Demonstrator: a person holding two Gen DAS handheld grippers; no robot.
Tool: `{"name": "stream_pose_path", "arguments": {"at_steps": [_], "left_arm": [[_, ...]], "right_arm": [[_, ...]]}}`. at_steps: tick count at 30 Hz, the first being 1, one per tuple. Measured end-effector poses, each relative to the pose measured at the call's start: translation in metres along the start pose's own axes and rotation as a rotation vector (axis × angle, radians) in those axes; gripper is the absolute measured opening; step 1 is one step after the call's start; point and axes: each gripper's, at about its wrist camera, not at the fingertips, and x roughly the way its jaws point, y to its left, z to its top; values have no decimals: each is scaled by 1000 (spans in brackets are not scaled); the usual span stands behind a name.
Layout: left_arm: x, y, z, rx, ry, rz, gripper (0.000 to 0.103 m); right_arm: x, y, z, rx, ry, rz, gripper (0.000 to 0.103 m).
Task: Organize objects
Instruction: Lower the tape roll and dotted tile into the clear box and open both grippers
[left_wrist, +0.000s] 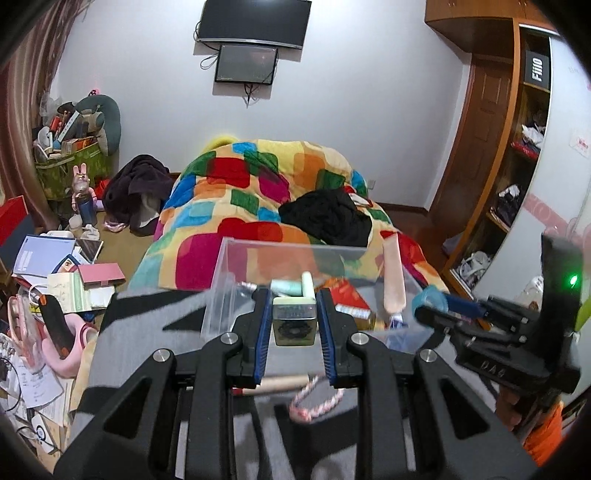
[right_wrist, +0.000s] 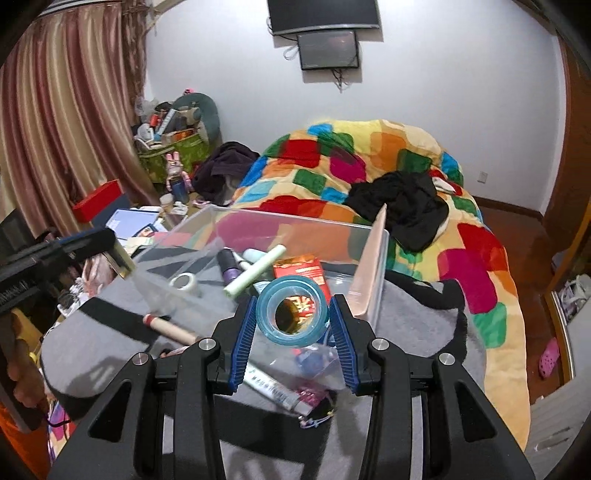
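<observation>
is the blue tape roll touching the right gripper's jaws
Touching: the right wrist view shows the translucent blue tape roll pinched between both ribbed jaws of the right gripper.

Clear glossy plastic bin (right_wrist: 373, 258); inside it, glossy red paper packet (right_wrist: 301, 268); beneath, matt grey cloth (right_wrist: 413, 314).

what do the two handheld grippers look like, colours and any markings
Both are matte black. The left gripper and the right gripper each have angular black linkage arms with triangular cut-outs, silver round pivot bolts, and two fingers lined with ribbed blue pads. A green light glows on the right gripper's body. An orange sleeve shows beneath each.
</observation>
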Motion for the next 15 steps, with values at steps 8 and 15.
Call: {"name": "stream_pose_path", "arguments": {"at_steps": [8,15], "left_arm": [[37,5,11,-37,32,19,24],[71,8,3,-55,107,11,24]], "right_arm": [[26,-14,4,38,46,-29,37],[40,-18,2,47,80,-30,37]]}}
